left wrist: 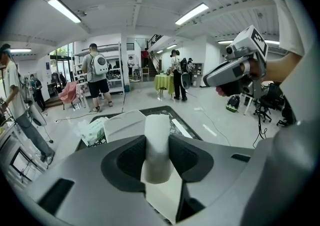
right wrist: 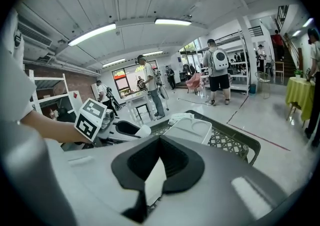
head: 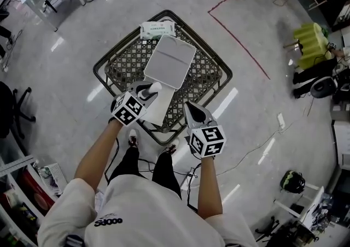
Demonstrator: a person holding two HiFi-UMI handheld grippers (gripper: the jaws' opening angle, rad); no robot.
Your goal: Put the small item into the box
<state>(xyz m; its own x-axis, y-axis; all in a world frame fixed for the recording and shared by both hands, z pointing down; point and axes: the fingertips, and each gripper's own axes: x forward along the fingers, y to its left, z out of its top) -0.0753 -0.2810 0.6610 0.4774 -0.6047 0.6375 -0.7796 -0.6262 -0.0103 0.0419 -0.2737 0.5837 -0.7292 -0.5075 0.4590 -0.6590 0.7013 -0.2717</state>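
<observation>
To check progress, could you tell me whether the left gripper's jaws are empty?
No, the left gripper holds a white roll between its jaws.

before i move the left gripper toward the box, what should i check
1. White roll clamped between the left gripper jaws: ok.
2. Right gripper free, jaws together on nothing: ok.
3. White box lying on the mesh table, ahead of both grippers: ok.
4. Box open to take the roll: cannot tell, only its flat top shows.
5. Wipes pack out of the way, beyond the box: ok.
</observation>
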